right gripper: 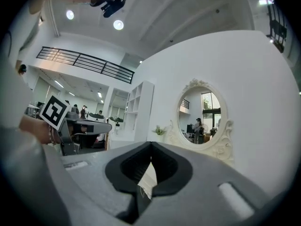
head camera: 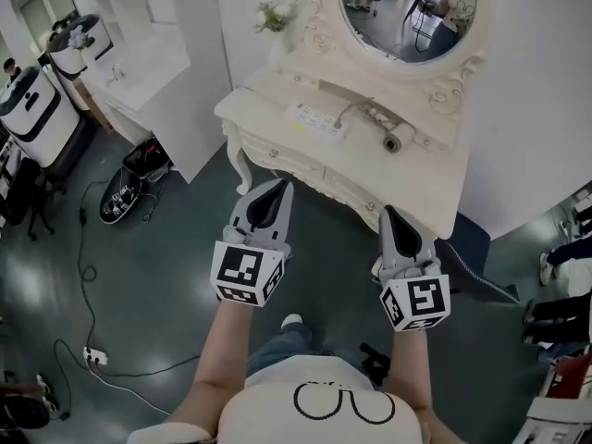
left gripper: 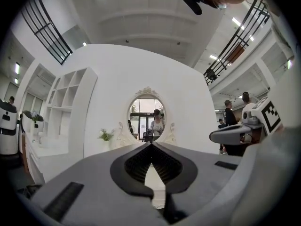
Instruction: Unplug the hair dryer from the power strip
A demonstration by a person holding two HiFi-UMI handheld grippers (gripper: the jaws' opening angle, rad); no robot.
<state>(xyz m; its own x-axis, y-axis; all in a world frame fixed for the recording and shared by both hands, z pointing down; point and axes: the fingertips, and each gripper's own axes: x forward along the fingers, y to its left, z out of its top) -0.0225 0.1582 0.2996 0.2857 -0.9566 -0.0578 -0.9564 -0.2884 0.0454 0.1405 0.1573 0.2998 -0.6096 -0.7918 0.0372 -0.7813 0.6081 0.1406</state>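
A white power strip (head camera: 315, 119) lies on the white dressing table (head camera: 435, 188), left of its middle. To its right lies the hair dryer (head camera: 395, 137), its cord running back to the strip. Both grippers hang in front of the table, short of its front edge, and point level at it. My left gripper (head camera: 279, 186) is shut with nothing in it, its jaws meeting at the tips (left gripper: 151, 145). The right gripper (head camera: 388, 212) is also shut and empty (right gripper: 150, 146). The strip and dryer are hidden in both gripper views.
An oval mirror (head camera: 408, 12) and a small plant (head camera: 277, 16) stand at the table's back. A blue stool (head camera: 470, 247) sits under the right end. Cables and a floor power strip (head camera: 95, 356) lie at the left, near a black bag (head camera: 130, 184) and white machines (head camera: 33, 110).
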